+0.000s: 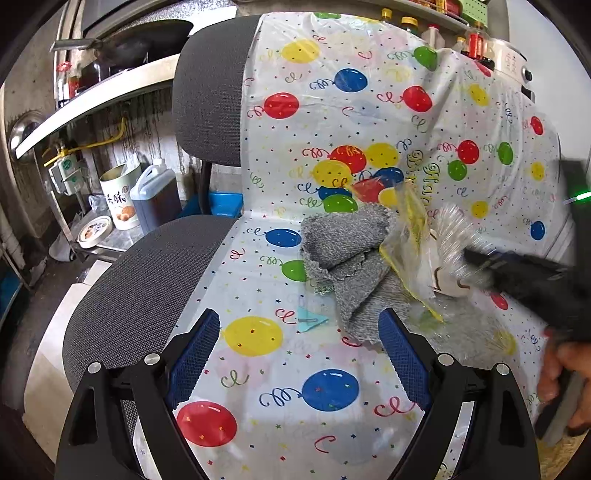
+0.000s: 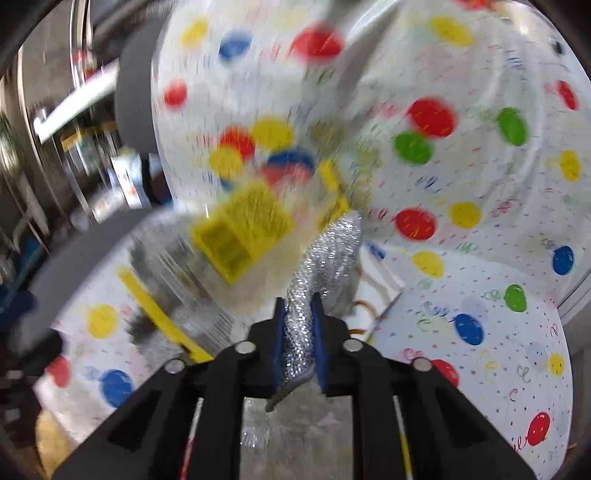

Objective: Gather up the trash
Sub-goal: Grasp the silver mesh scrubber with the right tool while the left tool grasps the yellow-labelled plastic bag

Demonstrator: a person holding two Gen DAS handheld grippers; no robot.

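A chair is draped with a balloon-print plastic sheet (image 1: 332, 122). On its seat lie a grey cloth (image 1: 343, 251) and a small teal paper scrap (image 1: 310, 319). My right gripper (image 1: 476, 262) comes in from the right, blurred, and is shut on a clear plastic wrapper with yellow print (image 1: 417, 240), lifted just above the cloth. In the right wrist view the blue pads of that gripper (image 2: 300, 332) pinch a silvery crinkled fold of the wrapper (image 2: 325, 251), with its yellow label (image 2: 240, 229) hanging to the left. My left gripper (image 1: 299, 354) is open and empty, low over the seat front.
The black mesh chair back (image 1: 210, 92) and seat edge (image 1: 140, 288) show at the left. Beyond are a counter with a wok (image 1: 140, 40), a tin (image 1: 120, 195), an oil jug (image 1: 155, 195) and a blue bin (image 1: 225, 203). Bottles (image 1: 410, 24) line a back shelf.
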